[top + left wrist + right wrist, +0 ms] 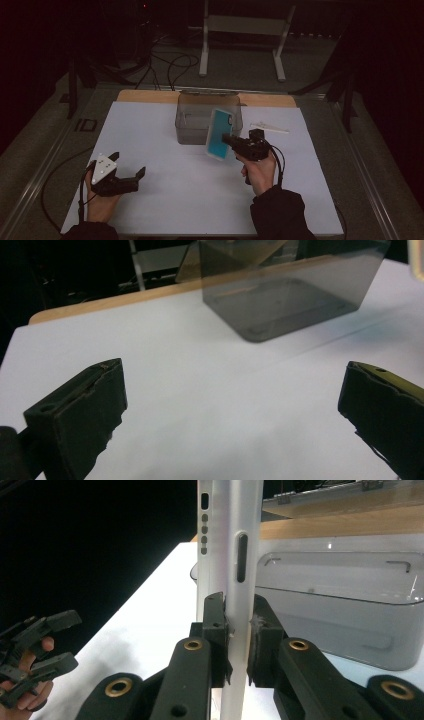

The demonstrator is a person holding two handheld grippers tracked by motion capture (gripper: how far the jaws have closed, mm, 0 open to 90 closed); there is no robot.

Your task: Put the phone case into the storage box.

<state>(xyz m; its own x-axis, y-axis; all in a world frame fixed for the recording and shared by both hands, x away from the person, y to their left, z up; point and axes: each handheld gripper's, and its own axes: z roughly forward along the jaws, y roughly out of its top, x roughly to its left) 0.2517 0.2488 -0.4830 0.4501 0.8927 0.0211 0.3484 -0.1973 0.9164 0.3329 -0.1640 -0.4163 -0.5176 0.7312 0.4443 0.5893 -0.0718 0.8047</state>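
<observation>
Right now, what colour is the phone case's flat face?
Teal with a white rim, best in the high view.

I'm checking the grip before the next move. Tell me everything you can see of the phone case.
The phone case is a thin rectangular shell, teal on its broad face with a pale, whitish rim. Its edge shows a slot and a row of small holes. It looks like plastic. It is lifted off the table, tilted, in front of the clear bin. The right hand-held gripper is shut on its lower edge, one pad on each face; nothing else touches it.
</observation>
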